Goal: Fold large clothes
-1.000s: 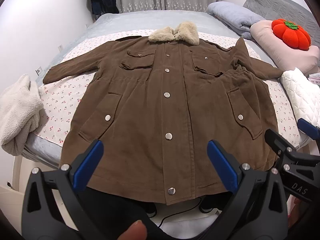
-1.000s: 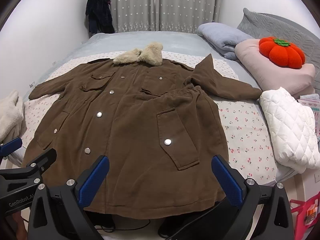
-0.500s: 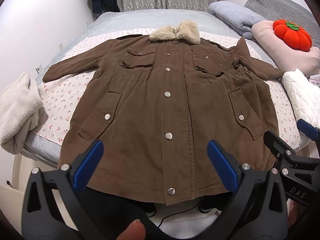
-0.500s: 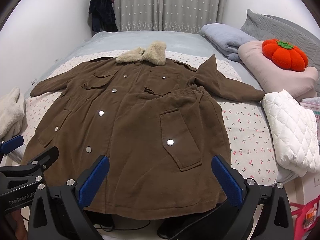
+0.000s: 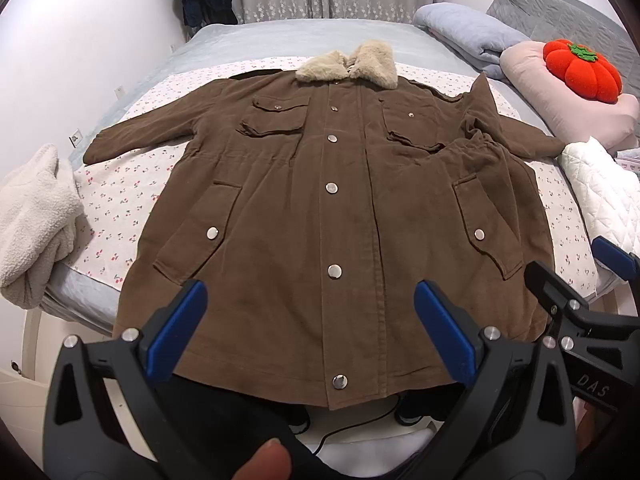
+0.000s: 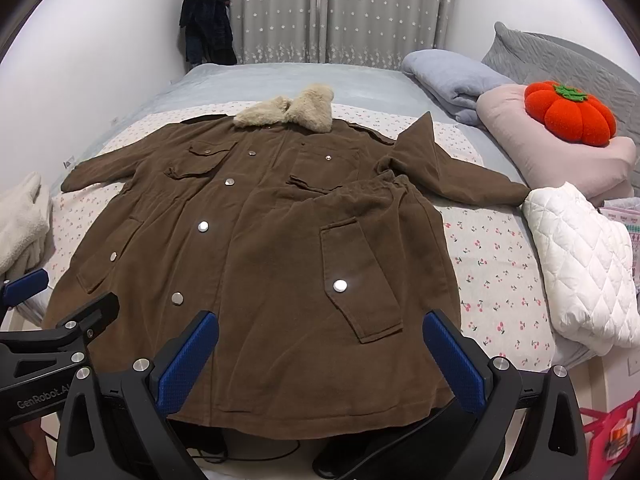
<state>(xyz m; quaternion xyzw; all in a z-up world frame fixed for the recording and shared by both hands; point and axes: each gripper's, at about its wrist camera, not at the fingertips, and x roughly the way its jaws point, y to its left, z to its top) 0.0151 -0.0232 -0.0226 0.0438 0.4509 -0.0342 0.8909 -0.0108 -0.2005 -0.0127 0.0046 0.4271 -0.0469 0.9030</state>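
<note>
Left wrist view: the brown coat (image 5: 320, 208) lies spread across the frame's centre on the bed (image 5: 120, 200), fur collar (image 5: 348, 66) at the top. The left gripper (image 5: 310, 320) stands open at the lower edge, holding nothing; the right gripper (image 6: 320, 354) is likewise open and empty. A white fleece (image 5: 32, 224) sits at left, a quilted white bundle (image 6: 580, 264) and pumpkin cushion (image 6: 570, 114) at right.

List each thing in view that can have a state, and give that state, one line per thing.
Brown coat: spread flat on the bed, front up, snaps shut, unfolded.
Coat's right-side sleeve: bent and rumpled.
Left gripper: open, empty.
Right gripper: open, empty.
Curtains: drawn shut.
</note>
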